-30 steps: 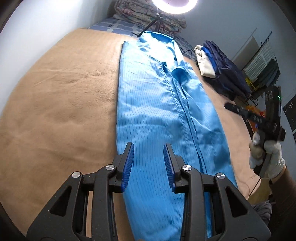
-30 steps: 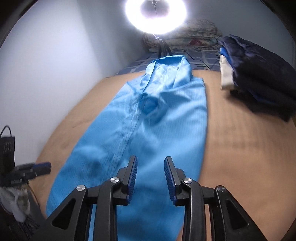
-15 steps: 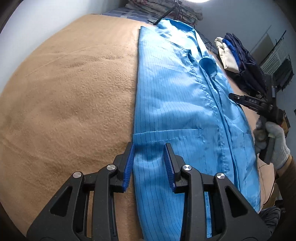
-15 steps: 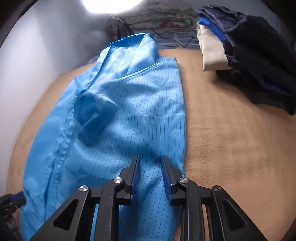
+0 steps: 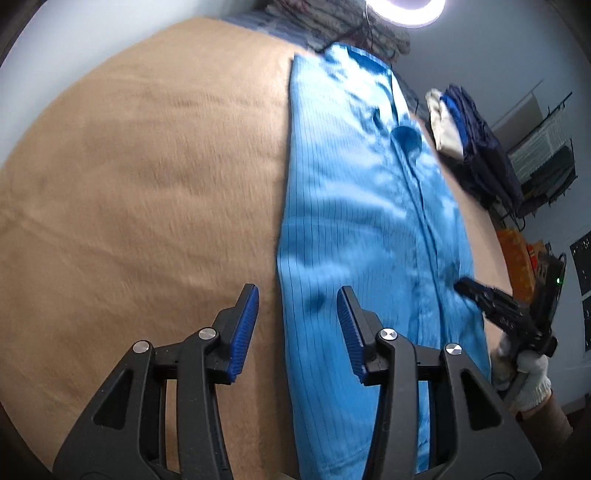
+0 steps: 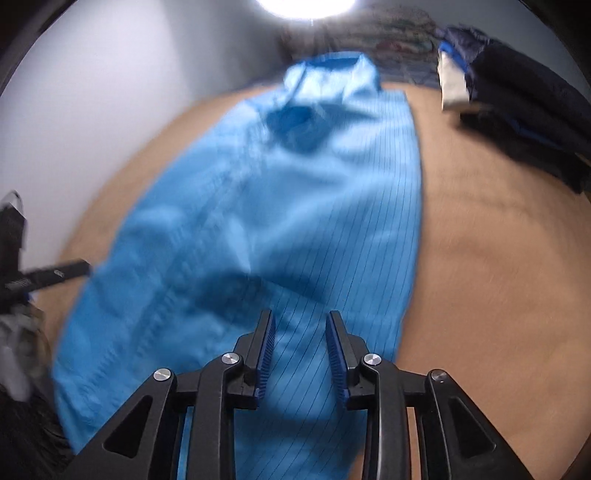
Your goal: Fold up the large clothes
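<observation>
You are looking at a blue garment (image 5: 354, 229) already narrowed into a long strip, sides seemingly folded in, so the lengthwise folds are still waiting. It is lying flat on the tan bed (image 5: 147, 177), its long axis running away from you, collar pointing toward the ring light (image 5: 410, 11). Your left tool (image 5: 297, 317) is spreading wider astride the strip's near edge, pinching nothing; your right tool (image 6: 300, 343) is opening over the cloth, gripping nothing
</observation>
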Demonstrator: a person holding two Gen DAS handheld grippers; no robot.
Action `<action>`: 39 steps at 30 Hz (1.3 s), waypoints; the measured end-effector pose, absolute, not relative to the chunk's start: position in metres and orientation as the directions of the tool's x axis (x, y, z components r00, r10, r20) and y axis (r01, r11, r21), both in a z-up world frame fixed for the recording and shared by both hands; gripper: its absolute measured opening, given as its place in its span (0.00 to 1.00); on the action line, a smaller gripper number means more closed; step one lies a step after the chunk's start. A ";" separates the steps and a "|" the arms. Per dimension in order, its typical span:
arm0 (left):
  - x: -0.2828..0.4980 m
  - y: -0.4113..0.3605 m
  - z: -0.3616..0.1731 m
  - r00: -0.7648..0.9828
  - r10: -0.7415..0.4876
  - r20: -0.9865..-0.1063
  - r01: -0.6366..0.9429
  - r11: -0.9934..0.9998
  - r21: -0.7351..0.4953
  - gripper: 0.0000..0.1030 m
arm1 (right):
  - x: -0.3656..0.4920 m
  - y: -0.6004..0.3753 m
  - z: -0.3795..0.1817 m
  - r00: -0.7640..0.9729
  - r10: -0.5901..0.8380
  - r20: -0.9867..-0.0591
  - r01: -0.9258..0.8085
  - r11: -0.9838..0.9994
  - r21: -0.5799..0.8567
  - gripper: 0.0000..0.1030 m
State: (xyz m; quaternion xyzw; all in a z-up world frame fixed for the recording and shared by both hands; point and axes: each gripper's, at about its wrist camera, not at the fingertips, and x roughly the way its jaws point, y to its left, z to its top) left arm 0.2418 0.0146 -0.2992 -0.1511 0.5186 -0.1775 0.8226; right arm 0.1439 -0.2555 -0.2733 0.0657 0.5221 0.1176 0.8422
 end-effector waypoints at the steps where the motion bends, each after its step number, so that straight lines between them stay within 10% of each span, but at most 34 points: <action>1: 0.239 0.013 -0.303 0.389 -0.439 -0.810 0.134 0.897 -0.421 0.43 | 0.141 -0.251 -0.275 0.450 0.245 -0.859 -0.124 0.969 0.212 0.31; 11: 0.202 0.044 -0.313 0.292 -0.627 -0.722 0.013 0.757 -0.653 0.43 | 0.087 -0.308 -0.234 0.447 0.395 -0.802 -0.017 0.901 0.434 0.63; 21: 0.176 0.028 -0.325 0.190 -0.722 -0.666 0.013 0.680 -0.734 0.42 | 0.033 -0.316 -0.281 0.322 0.639 -0.698 0.058 0.723 0.689 0.49; 29: 0.172 0.006 -0.327 0.127 -0.738 -0.663 0.061 0.673 -0.737 0.10 | 0.036 -0.302 -0.300 0.310 0.769 -0.560 0.076 0.567 0.820 0.31; 33: 0.173 0.007 -0.317 0.134 -0.766 -0.628 0.080 0.640 -0.764 0.06 | 0.042 -0.297 -0.301 0.295 0.789 -0.539 0.072 0.544 0.836 0.07; 39: 0.185 0.014 -0.292 0.172 -0.842 -0.511 0.062 0.527 -0.848 0.06 | 0.050 -0.299 -0.280 0.364 0.821 -0.440 0.026 0.463 0.886 0.02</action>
